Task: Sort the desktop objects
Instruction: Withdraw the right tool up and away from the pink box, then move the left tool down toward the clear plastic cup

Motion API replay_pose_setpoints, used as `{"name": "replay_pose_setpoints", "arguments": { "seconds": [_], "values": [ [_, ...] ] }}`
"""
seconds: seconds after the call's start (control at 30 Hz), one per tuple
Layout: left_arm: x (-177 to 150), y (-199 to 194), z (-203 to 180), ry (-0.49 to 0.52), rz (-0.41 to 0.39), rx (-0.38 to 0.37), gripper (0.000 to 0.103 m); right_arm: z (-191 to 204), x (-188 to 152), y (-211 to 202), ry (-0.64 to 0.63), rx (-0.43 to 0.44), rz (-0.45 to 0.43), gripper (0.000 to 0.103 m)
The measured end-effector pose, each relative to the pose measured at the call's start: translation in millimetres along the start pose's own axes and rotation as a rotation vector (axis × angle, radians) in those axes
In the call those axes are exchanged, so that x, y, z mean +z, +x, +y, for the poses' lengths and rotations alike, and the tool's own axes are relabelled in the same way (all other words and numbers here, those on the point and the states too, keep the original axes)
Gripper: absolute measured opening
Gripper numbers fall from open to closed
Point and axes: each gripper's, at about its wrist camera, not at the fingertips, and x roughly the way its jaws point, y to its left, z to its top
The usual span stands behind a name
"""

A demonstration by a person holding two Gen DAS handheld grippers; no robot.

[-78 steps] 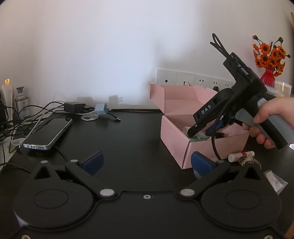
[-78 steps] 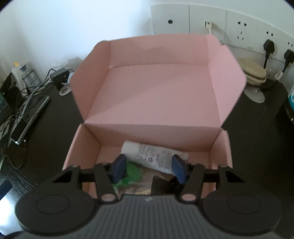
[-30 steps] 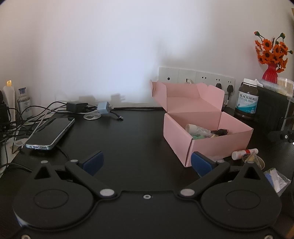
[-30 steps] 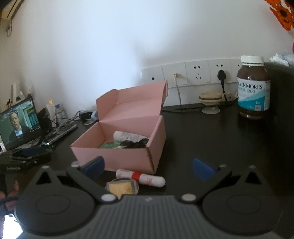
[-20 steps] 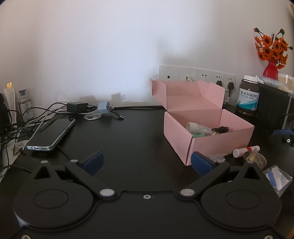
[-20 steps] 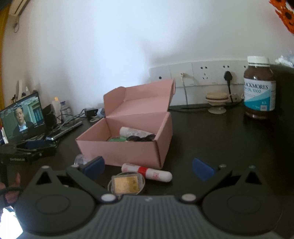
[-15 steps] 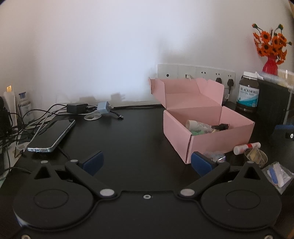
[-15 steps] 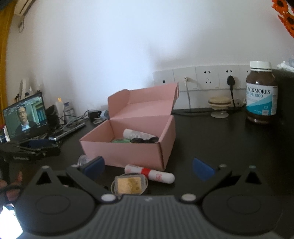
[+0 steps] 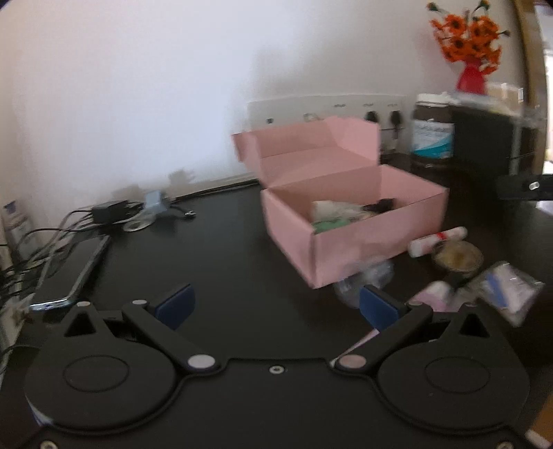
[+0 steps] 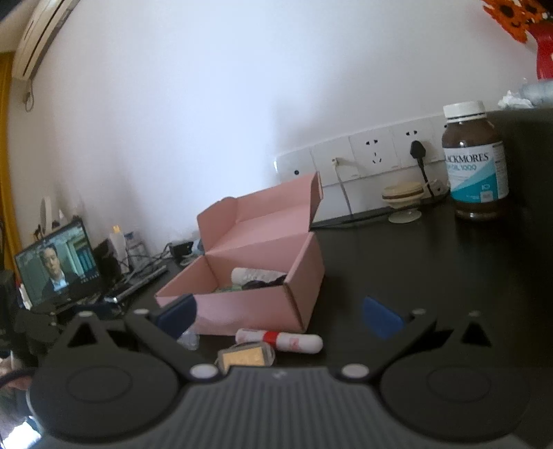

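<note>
Pink box (image 10: 255, 304), black desk (image 10: 432, 262), white tube (image 10: 280, 340) w/ red band, brown bottle (image 10: 475, 165) teal-white label, orange flowers (image 9: 465, 26), red vase (image 9: 471, 77).

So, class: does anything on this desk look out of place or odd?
Yes. A white tube, a round tin and a plastic packet lie loose on the desk beside the open pink box, not inside it. Nothing looks spilled or damaged.

Left gripper (image 9: 275, 305): matte black body, two round discs, crossed link arms with silver pivot pins, blue finger pads (image 9: 175, 304) and a small centre screw. Right gripper (image 10: 279, 316): same build (ribbed grey housing behind).
</note>
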Motion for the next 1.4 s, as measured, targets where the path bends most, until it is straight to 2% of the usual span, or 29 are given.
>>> {"name": "replay_pose_setpoints", "arguments": {
  "seconds": [0.1,0.33,0.77,1.17,1.4],
  "values": [
    [6,-8,-3,-0.020,-0.035,-0.049,0.103,1,0,-2,-0.004,0.009,-0.007,0.102],
    [18,-16,-13,-0.004,-0.104,-0.057,0.103,2,-1,-5,-0.012,0.025,-0.020,0.102],
    [12,-18,-34,0.111,-0.051,-0.046,0.103,3,-2,-8,-0.020,0.032,-0.037,0.102],
    [6,-18,-31,0.134,-0.014,-0.048,0.103,-1,-2,-6,0.005,0.020,-0.027,0.102],
    [5,-19,-31,0.151,-0.021,-0.035,0.103,-4,-2,-6,0.022,0.008,-0.027,0.102]
  ]
}}
